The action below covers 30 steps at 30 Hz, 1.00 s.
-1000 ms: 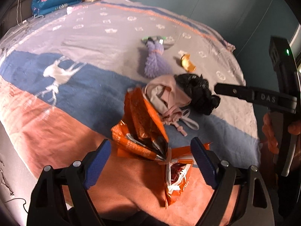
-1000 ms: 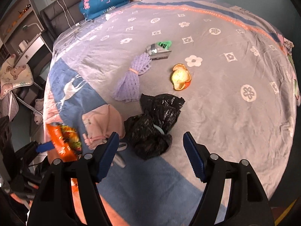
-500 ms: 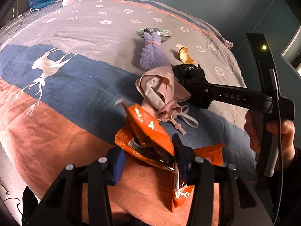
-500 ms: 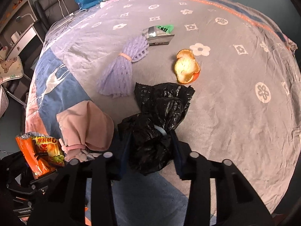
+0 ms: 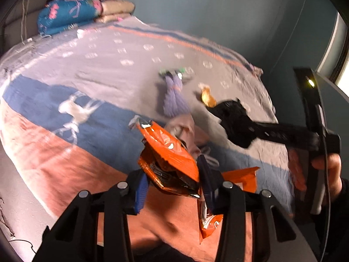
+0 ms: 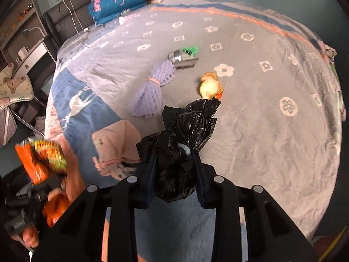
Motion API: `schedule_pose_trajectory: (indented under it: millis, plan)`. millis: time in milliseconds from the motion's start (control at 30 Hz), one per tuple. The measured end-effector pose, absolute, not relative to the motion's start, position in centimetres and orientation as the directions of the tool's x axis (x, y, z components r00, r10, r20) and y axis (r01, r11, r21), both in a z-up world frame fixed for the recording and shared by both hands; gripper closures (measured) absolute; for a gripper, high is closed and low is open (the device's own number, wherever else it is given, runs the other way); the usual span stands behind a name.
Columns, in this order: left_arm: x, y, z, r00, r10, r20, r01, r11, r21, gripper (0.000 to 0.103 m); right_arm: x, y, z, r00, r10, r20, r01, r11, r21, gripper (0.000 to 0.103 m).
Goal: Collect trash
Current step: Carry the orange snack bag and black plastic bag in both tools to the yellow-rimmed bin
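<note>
Wrapper (image 5: 168,152) was pinched by the left gripper (image 5: 172,182), bag (image 6: 174,150) by the right gripper (image 6: 174,179); both grips were best kept firm during lifting.

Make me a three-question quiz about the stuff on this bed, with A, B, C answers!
1. Where is the orange peel?
A. on the grey part of the bedspread
B. inside the black bag
C. on the folded quilts

2. What colour is the chip bag in the left gripper?
A. green
B. orange
C. white

3. What is the right gripper doing?
A. hanging open
B. squeezing the black plastic bag
C. gripping the pink cloth

Answers: 1 A, the peel lies on grey fabric beyond the bag. 2 B, the pinched wrapper is bright orange. 3 B, both fingers press the bag's sides.
</note>
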<state>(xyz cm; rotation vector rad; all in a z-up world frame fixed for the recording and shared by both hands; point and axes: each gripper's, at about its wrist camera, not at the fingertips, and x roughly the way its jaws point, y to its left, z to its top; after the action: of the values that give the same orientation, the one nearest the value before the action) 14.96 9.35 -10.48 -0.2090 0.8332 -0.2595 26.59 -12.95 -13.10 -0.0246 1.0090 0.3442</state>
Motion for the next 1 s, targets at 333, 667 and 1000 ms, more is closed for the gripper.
schedule_pose_trajectory:
  millis: [333,667,1000]
  plan:
    - [13.3,10.9,-6.4,0.723,-0.263,-0.638,0.112,0.957,-0.267,0.063,20.6,-16.5,-6.7,0.576,0.333,-0.747,-0.289,0.937,0.195,0.074]
    - [11.2,9.1,-2.6,0.773,-0.252,-0.583,0.137,0.963,-0.234,0.063,14.7,-22.2,-0.6,0.701,0.317,-0.639,-0.235,0.948,0.213,0.074]
    - [9.6,4.9,1.5,0.802,-0.303,-0.515,0.225,0.952,-0.208,0.063,9.7,-28.1,3.3,0.788,0.282,-0.548,-0.187,0.957,0.223,0.074]
